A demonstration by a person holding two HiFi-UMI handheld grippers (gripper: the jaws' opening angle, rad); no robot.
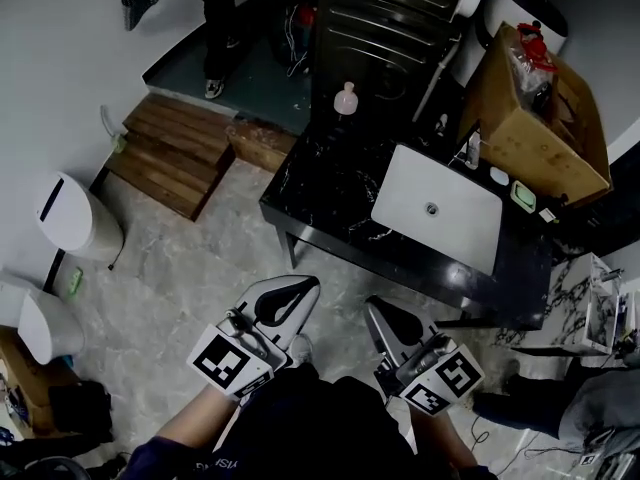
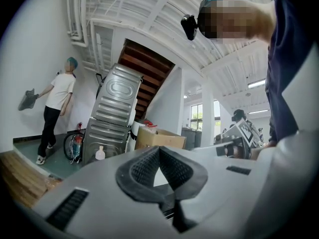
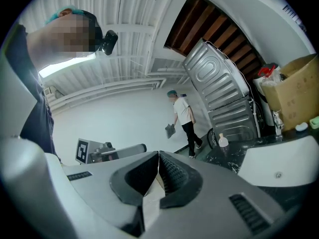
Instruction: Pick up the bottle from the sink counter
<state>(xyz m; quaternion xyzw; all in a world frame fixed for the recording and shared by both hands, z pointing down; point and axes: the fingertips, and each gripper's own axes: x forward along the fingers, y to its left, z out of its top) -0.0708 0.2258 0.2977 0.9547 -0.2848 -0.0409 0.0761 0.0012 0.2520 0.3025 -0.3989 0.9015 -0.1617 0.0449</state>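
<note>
The small, round, pale-pink plastic bottle (image 1: 345,99) stands upright, cap up, on the far corner of the glossy black marbled table (image 1: 325,183), well ahead of both tools. The left hand-held gripper (image 1: 298,290) and right hand-held gripper (image 1: 378,311) are fully closed and empty above the pale mottled stone floor (image 1: 190,268). A white rectangular sink (image 1: 437,208) lies ahead of the right one.
</note>
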